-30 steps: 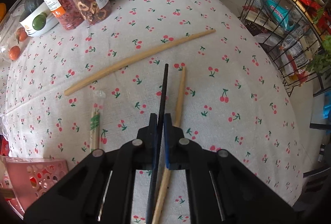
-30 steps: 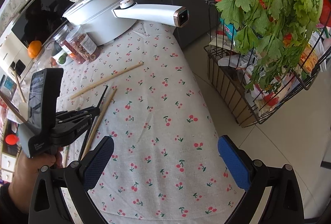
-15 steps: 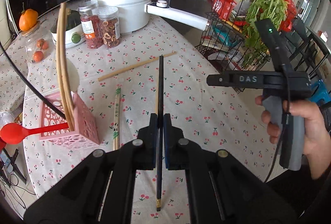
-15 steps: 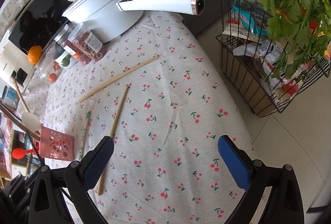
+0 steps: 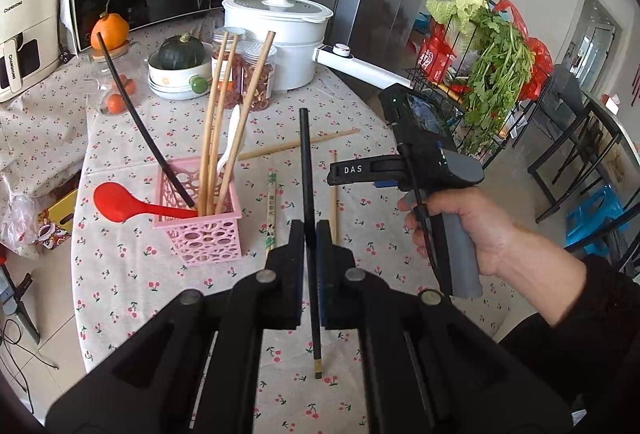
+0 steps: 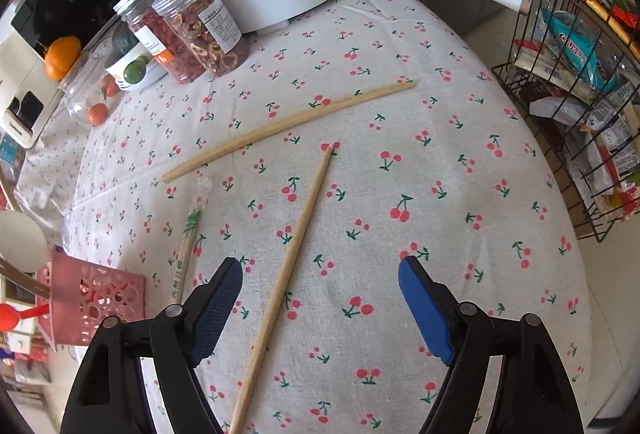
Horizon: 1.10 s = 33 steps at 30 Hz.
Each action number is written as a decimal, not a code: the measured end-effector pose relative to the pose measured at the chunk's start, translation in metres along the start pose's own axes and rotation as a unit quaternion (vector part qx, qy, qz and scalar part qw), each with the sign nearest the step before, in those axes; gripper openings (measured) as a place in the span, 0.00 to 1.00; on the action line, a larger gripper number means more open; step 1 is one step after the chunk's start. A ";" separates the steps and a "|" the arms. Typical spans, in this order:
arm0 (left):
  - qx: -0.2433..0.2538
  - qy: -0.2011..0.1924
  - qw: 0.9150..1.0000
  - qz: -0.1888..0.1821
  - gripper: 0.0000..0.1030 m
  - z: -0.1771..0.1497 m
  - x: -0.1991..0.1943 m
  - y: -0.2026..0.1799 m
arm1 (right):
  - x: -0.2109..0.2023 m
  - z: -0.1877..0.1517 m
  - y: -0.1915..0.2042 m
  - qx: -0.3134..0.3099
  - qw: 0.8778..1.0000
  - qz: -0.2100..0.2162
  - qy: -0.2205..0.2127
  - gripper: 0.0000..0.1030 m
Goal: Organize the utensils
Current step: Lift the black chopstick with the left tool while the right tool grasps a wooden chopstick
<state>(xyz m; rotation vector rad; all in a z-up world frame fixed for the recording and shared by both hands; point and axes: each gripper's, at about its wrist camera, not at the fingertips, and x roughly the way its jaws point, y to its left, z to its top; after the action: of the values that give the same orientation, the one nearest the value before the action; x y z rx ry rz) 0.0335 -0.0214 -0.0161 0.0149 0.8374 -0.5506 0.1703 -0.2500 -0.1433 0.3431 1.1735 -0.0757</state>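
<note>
Since earlier frame: left gripper [image 5: 310,234] lifted off cloth, jaws clamped on black chopstick [image 5: 307,169], pink basket [image 5: 202,230] now ahead-left. Right gripper [image 6: 320,286] lower over wooden chopstick [image 6: 296,238] on table, jaws apart, closing, pads not touching. Risk: thin stick rolls from closing pads; black chopstick held near middle may pivot, miss basket.

The left gripper [image 5: 307,234] is held angled downward, its jaws clamped on a black chopstick [image 5: 306,169]. The right gripper [image 6: 320,290] is pointed steeply down in a hand [image 5: 472,230], its jaws closing around a wooden chopstick [image 6: 296,238] not yet touched.
</note>
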 end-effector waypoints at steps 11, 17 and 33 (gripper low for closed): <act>-0.026 -0.017 1.000 -0.002 0.06 -0.002 -0.018 0.022 | 0.022 -0.004 0.032 -0.067 0.994 -0.081 -0.010 0.24; -0.037 -0.030 0.999 0.003 0.06 -0.003 -0.029 0.029 | 0.008 -0.008 0.014 -0.032 0.999 -0.029 -0.011 0.06; -0.023 -0.111 0.994 0.008 0.06 0.008 -0.073 0.021 | -0.149 -0.054 0.016 -0.095 0.976 0.075 -0.183 0.06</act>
<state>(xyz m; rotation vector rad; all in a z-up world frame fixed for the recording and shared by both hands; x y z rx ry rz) 0.0090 0.0281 0.0369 -0.0805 0.6322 -0.5070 0.0674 -0.2365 -0.0226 0.2343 0.7794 0.1023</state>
